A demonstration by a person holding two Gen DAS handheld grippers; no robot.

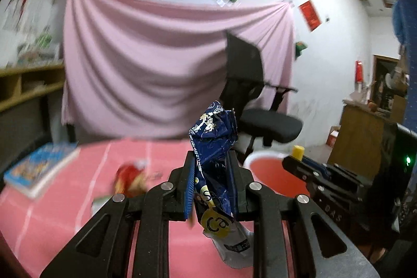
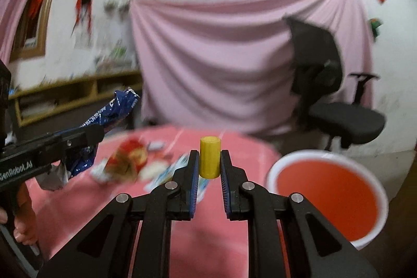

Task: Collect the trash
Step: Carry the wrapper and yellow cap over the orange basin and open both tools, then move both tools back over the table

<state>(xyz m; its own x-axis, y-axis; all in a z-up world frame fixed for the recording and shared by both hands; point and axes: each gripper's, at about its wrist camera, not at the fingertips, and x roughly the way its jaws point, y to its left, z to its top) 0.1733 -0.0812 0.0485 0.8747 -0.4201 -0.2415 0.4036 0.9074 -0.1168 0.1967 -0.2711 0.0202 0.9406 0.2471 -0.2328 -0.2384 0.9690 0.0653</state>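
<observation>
We see the right claw (image 2: 209,160) clamped on a yellow cylinder (image 2: 209,156) above the pink desk (image 2: 208,239); white bucket (image 2: 375,186) right, left claw (image 2: 88,137) gripping blue wrapper (image 2: 114,111) left.

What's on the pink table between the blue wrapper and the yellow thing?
In the right wrist view, a crumpled red snack wrapper and blurred scraps lie on the table between the blue wrapper and yellow cylinder.

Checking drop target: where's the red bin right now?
The red bin sits low right in the right wrist view, beside the pink table, below the office chair; the left wrist view shows it between both grippers.
</observation>
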